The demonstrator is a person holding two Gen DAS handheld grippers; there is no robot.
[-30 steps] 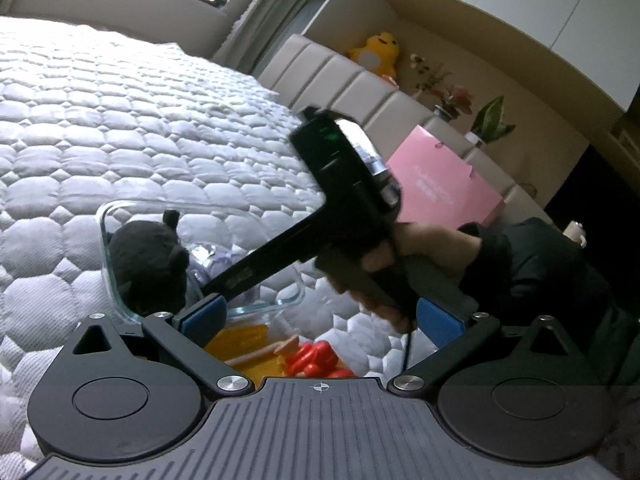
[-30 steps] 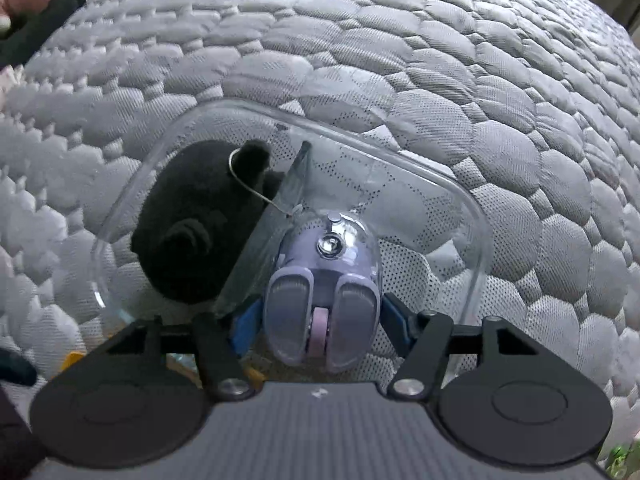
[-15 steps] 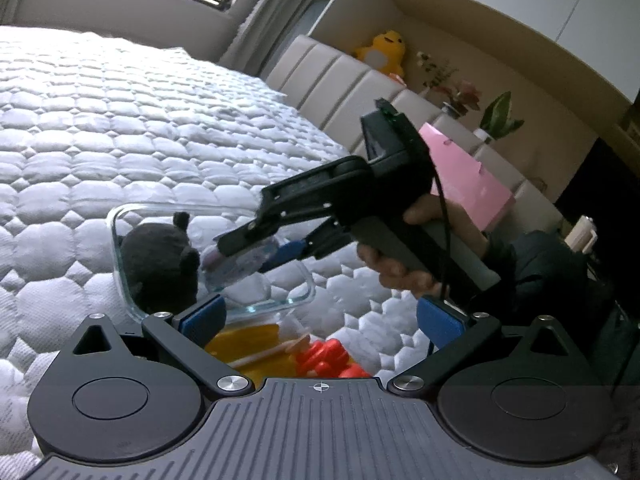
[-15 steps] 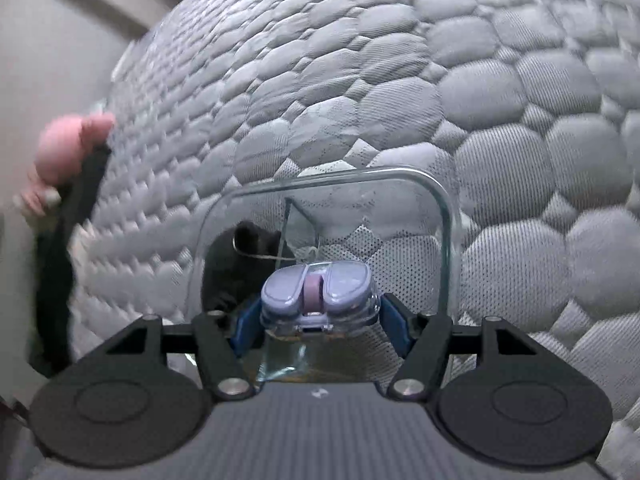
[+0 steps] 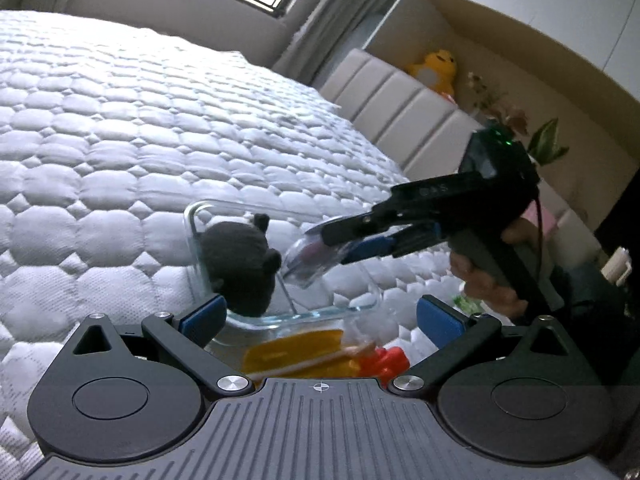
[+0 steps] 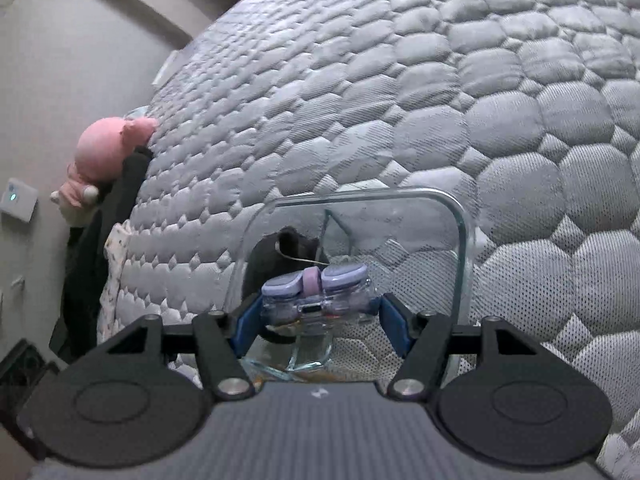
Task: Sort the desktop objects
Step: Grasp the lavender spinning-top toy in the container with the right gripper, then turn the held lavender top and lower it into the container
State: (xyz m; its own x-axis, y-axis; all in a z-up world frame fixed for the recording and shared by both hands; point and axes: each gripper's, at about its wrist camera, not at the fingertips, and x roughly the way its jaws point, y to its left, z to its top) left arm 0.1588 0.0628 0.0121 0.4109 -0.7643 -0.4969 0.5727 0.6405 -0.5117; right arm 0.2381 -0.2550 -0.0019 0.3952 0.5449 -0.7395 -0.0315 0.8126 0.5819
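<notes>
I have the right claw (image 6: 316, 314) clenched on a small purple computer mouse (image 6: 316, 284), its blue pads pressing the clear sides so the buttons and pink wheel face up in the middle of the right wrist view. I am holding it over the near end of the glass container (image 5: 356, 312), which sits on the quilted bed (image 5: 140, 140). In the left wrist view the mouse (image 5: 308, 260) shows at centre right, nose tipped down inside the rim, and I judge that tilt is there so it can go in beside the divider rather than on top of it.

A black plush toy (image 5: 240, 264) fills the compartment on the left of the container, so the free half on the right looks like the mouse's place.

My left claw (image 5: 320, 320) is released, jaws wide with nothing between the pads, low in the frame just short of the container's near wall. Under it lie an orange piece (image 5: 296, 350), a thin wooden stick (image 5: 320, 360) and a red toy (image 5: 386, 362), probably next for sorting; I keep it back so the right hand has room.
</notes>
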